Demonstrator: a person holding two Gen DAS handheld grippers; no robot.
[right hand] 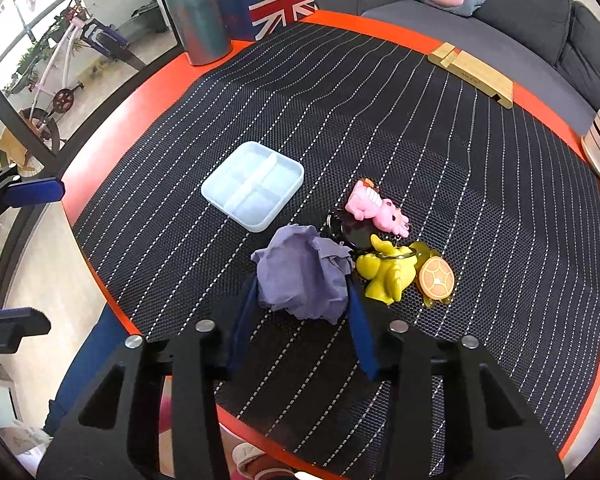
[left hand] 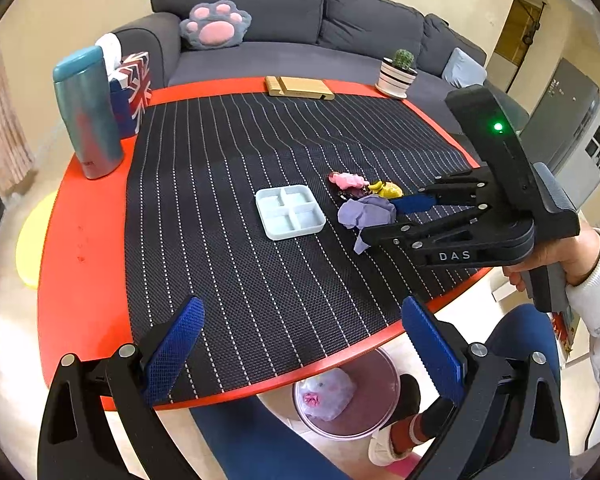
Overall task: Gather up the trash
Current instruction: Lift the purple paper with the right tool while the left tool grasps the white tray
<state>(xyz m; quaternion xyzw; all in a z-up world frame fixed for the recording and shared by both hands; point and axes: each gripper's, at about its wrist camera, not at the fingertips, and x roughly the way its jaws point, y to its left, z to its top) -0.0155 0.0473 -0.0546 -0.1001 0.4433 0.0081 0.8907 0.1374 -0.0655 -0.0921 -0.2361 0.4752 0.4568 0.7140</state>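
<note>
A crumpled purple tissue (right hand: 302,272) lies on the black striped mat (right hand: 380,128); it also shows in the left wrist view (left hand: 366,212). My right gripper (right hand: 302,300) has its blue pads on both sides of the tissue and is shut on it, low at the mat; it also shows in the left wrist view (left hand: 392,216). My left gripper (left hand: 300,344) is open and empty above the table's near edge. A bin (left hand: 348,396) with a white bag stands on the floor below that edge.
A keychain bunch, pink toy (right hand: 378,208), yellow toy (right hand: 386,274) and orange disc (right hand: 436,280), lies touching the tissue's right side. A pale divided tray (right hand: 254,188) sits left of it. A teal flask (right hand: 194,12), flag tissue box (right hand: 272,2), wooden stand (right hand: 474,74) and potted cactus (left hand: 398,74) stand around the rim.
</note>
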